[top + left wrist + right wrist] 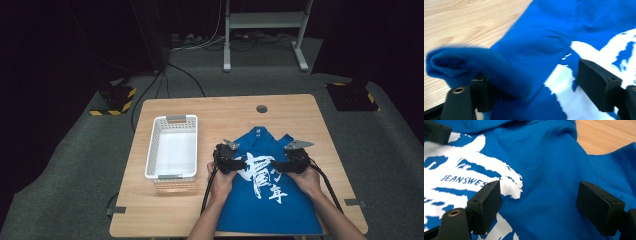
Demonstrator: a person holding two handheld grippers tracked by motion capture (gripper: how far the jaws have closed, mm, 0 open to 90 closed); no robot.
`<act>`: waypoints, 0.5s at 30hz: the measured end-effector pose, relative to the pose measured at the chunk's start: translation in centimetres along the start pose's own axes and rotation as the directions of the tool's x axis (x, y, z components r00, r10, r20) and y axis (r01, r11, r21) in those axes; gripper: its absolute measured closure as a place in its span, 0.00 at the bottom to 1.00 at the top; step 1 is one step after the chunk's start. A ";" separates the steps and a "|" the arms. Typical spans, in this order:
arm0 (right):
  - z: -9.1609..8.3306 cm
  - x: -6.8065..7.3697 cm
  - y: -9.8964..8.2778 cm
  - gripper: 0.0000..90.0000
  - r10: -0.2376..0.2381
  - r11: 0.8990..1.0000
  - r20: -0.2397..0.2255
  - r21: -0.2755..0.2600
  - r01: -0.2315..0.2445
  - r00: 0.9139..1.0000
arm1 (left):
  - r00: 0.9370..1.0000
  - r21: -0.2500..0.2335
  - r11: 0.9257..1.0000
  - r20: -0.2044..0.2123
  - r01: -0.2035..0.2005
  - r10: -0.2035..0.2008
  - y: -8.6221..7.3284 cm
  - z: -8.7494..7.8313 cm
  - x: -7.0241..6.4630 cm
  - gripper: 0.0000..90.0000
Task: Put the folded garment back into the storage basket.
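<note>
1 white basket [171, 148] sits left of the blue shirt [270, 200].

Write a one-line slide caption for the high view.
Two hand-held grippers, left and right, hover open over a blue printed T-shirt beside a white basket.

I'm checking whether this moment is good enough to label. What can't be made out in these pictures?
- T-shirt: its hem runs past the bottom edge of the high view.
- Folded sleeve: blurred in the left gripper view, so contact with the left tool is unclear.
- Printed lettering: the right tool's pad covers its end in the right gripper view.
- Basket: its near wall hides the inside front.
</note>
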State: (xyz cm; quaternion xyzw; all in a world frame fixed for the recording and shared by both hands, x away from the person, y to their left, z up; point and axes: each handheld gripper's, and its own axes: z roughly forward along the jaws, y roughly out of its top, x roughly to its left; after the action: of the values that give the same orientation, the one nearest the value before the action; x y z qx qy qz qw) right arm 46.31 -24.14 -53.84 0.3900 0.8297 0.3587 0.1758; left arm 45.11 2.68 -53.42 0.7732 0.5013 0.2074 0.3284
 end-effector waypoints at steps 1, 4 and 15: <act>-0.1 0.0 -0.1 0.22 -0.007 1.000 -0.006 -0.001 0.007 1.000 | 1.000 -0.001 1.000 -0.008 0.006 -0.006 -0.1 -0.1 0.2 0.28; -0.3 -0.3 -0.3 0.22 -0.026 1.000 -0.025 -0.005 0.026 0.999 | 0.999 0.001 1.000 -0.020 0.028 -0.028 -0.2 -0.5 0.6 0.33; -0.2 0.0 0.1 0.20 -0.040 0.999 0.018 -0.002 0.040 0.999 | 1.000 -0.051 0.999 0.022 0.019 -0.018 0.1 -0.2 0.7 0.20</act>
State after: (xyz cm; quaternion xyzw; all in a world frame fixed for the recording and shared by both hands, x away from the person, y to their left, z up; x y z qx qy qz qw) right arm 46.22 -24.19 -53.62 0.3763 0.8353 0.3527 0.1906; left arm 45.27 3.34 -53.21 0.7622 0.4994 0.2086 0.3552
